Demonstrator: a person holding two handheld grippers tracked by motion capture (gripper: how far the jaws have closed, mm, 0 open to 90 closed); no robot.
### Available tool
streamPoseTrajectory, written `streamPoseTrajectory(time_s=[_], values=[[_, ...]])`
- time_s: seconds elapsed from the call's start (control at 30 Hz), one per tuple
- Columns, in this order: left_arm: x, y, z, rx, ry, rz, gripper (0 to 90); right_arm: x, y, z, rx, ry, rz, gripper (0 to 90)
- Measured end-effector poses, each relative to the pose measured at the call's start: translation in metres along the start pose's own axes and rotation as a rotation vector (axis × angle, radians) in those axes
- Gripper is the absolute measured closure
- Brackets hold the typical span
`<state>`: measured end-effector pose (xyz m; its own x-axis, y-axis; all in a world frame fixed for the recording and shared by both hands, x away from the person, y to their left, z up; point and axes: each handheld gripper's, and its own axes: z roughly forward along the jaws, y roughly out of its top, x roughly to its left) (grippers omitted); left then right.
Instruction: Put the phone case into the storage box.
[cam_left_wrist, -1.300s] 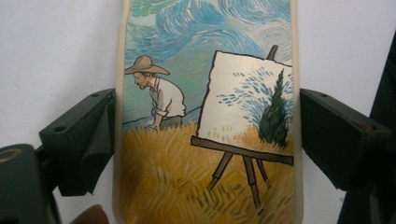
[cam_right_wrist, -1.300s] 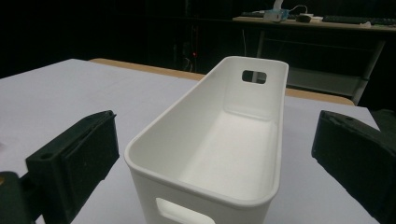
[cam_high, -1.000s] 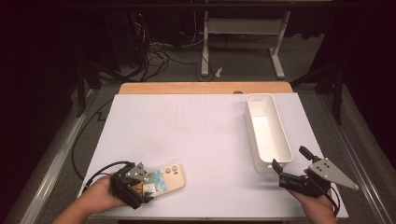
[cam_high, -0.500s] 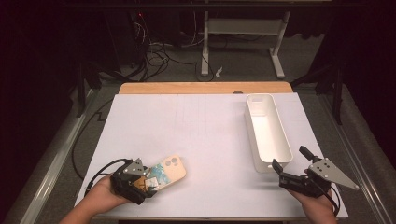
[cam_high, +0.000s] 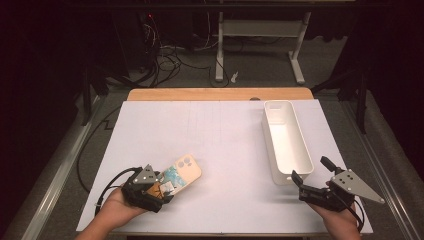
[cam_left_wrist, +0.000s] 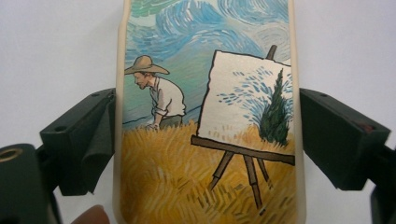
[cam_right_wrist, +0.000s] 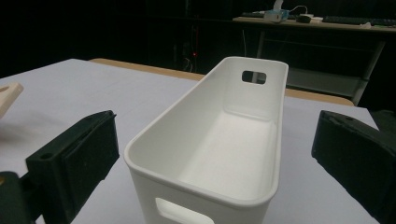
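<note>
So we've got the phone case (cam_high: 181, 172) clamped by its long edges in our left gripper (cam_high: 159, 189), down at 7 o'clock on the table (cam_high: 220, 140). Our right gripper (cam_high: 303, 184) sits at 5 o'clock, jaws wide apart, right at the near end of the white bin (cam_high: 286, 140).

The tabletop (cam_high: 220, 150) is white. A long white bin (cam_high: 286, 140) sits at the right. A phone case (cam_high: 181, 171) is at the lower left.

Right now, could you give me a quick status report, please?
Left hand-held gripper shut on phone case. Right hand-held gripper open before white bin. Nothing between.
</note>
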<state>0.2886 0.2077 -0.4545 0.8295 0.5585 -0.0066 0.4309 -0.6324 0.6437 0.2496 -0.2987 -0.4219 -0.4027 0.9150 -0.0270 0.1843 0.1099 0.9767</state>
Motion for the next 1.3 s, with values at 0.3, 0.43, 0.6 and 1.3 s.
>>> streamPoseTrajectory(time_s=[0.3, 0.43, 0.6, 1.3], values=[[-0.003, 0.008, 0.002, -0.089, 0.041, -0.054, 11.9, 0.000, 0.000, 0.000, -0.004, 0.001, 0.000, 1.1], [-0.004, 0.012, 0.004, -0.132, 0.060, -0.073, 11.9, 0.000, 0.000, 0.000, -0.003, 0.001, -0.001, 1.2], [-0.006, 0.018, 0.005, -0.187, 0.072, -0.097, 11.9, 0.000, 0.001, 0.000, -0.004, 0.002, -0.002, 1.2], [-0.018, 0.021, 0.013, -0.401, 0.092, -0.202, 11.9, 0.003, 0.000, 0.002, -0.002, 0.020, -0.013, 1.1]])
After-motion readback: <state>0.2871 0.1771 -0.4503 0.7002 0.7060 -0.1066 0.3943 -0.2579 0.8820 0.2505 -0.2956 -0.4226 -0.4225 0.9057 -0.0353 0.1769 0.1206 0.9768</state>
